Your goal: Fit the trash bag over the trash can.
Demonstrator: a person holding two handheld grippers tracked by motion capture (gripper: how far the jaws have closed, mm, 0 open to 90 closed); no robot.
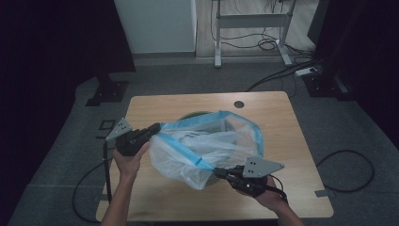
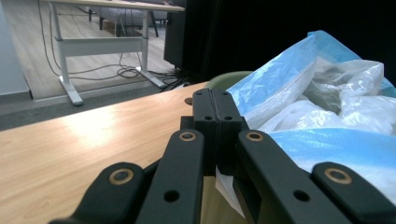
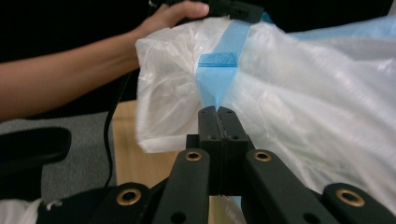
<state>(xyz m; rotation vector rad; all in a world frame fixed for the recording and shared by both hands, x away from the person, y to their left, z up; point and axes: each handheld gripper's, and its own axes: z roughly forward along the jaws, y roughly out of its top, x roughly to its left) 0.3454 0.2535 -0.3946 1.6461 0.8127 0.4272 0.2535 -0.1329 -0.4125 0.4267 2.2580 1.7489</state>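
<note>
Item: translucent white bin liner [image 1: 207, 146] with blue rim band, draped over a green bin [image 2: 229, 79] mid-table [image 1: 155, 188]. I see my left gripper [image 1: 153, 129] clamped on its left rim, my right gripper [image 3: 217, 111] pinching the blue band at its near edge.

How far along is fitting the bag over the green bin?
Done: both tools grip the bag's blue rim, left tool and right tool, jaws shut. In hand: the mouth is being stretched open above the green bin. Left: pulling the rim down around the bin.
</note>
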